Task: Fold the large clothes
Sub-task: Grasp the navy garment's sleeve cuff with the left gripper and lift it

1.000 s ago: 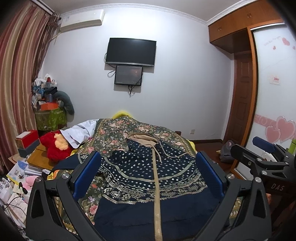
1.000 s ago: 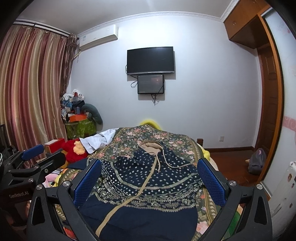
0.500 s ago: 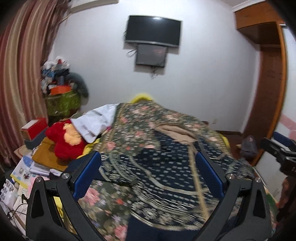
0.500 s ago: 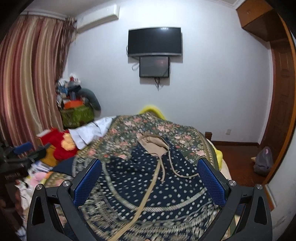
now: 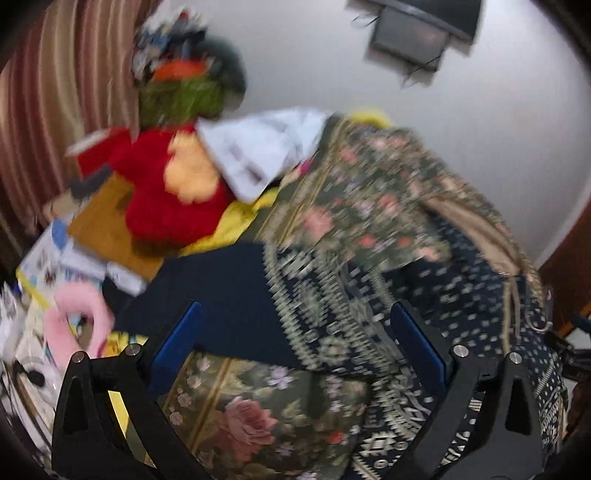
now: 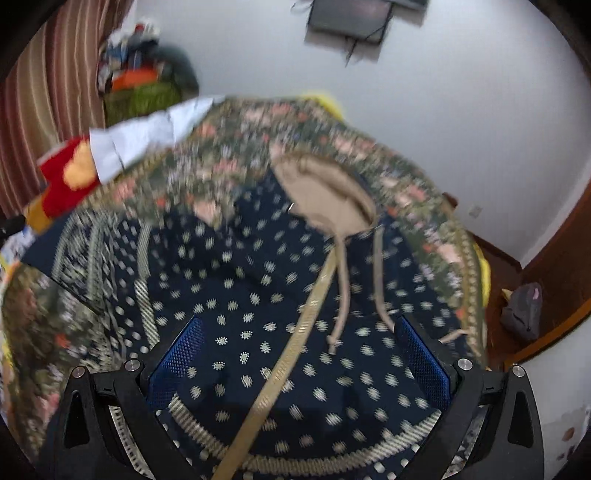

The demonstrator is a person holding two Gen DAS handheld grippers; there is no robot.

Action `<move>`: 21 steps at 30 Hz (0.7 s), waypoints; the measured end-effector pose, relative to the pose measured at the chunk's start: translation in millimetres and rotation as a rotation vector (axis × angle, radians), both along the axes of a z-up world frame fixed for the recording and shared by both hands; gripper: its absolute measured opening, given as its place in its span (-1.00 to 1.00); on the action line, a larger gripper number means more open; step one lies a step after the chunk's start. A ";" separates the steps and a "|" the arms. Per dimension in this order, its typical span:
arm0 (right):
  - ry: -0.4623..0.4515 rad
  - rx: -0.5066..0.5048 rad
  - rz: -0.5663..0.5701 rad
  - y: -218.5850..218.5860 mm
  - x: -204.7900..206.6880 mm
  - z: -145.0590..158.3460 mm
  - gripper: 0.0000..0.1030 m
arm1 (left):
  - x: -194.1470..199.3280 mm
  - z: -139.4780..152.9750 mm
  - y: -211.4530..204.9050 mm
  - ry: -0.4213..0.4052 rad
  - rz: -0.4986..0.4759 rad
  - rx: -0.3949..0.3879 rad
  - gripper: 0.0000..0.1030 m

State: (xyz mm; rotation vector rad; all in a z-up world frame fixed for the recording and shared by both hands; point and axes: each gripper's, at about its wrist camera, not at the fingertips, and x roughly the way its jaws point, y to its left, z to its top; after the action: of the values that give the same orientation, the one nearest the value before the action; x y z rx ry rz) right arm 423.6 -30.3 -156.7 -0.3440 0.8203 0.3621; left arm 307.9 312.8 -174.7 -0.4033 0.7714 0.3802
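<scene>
A navy hooded garment point(image 6: 258, 295) with pale dots, patterned bands, a beige hood point(image 6: 325, 192) and a gold centre strip lies spread on the floral bedspread point(image 6: 413, 192). My right gripper point(image 6: 299, 354) hovers open over its chest, blue pads wide apart, nothing between them. In the left wrist view the garment's left sleeve point(image 5: 229, 295) stretches toward the bed's left side. My left gripper point(image 5: 301, 343) is open just above that sleeve and holds nothing. Both views are motion-blurred.
A red and yellow plush toy point(image 5: 173, 192) and a white cloth point(image 5: 258, 147) lie at the bed's left. Books, papers and a pink item point(image 5: 77, 321) crowd the floor on the left. A cluttered green stand point(image 6: 140, 96), striped curtains, a wall screen point(image 6: 351, 18) and a wooden door point(image 6: 569, 240) surround the bed.
Both grippers have dropped and tilted down toward the bed. The left one swung left toward the sleeve; the right one closed in over the garment's chest. Both stayed open.
</scene>
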 end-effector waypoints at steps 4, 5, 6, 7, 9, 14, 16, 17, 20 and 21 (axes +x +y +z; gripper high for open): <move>0.081 -0.024 0.042 24.6 25.6 -36.2 1.00 | 3.7 -31.8 15.7 0.095 0.001 -0.114 0.94; 0.105 -0.019 0.054 31.0 31.2 -43.7 1.00 | 2.6 -39.3 21.2 0.121 0.002 -0.153 0.88; 0.129 -0.008 0.066 37.8 37.7 -51.0 1.00 | 1.6 -45.7 26.0 0.137 0.008 -0.190 0.87; 0.146 0.001 0.074 43.7 41.6 -56.1 1.00 | -0.4 -50.6 29.7 0.149 0.021 -0.230 0.86; 0.174 0.005 0.090 55.6 48.9 -66.1 1.00 | -7.3 -57.7 38.9 0.131 0.055 -0.344 0.82; 0.237 -0.012 0.136 84.8 58.2 -93.7 0.99 | -2.1 -62.7 53.0 0.092 0.061 -0.457 0.80; 0.235 -0.030 0.139 92.8 56.9 -103.2 1.00 | 4.1 -66.9 60.4 0.092 0.080 -0.454 0.61; 0.221 -0.043 0.140 95.1 55.0 -105.6 1.00 | 8.6 -68.6 64.6 0.095 0.094 -0.443 0.48; 0.195 -0.082 0.185 102.6 44.6 -110.8 1.00 | 18.6 -70.5 74.2 0.107 0.144 -0.379 0.07; 0.190 -0.098 0.203 105.7 40.8 -112.8 1.00 | 21.4 -70.0 75.6 0.121 0.164 -0.343 -0.23</move>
State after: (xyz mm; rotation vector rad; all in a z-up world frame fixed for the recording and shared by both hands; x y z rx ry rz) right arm 464.5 75.3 -269.5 -0.4913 0.9945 0.5517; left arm 329.2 388.4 -244.7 -0.7738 0.9275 0.4293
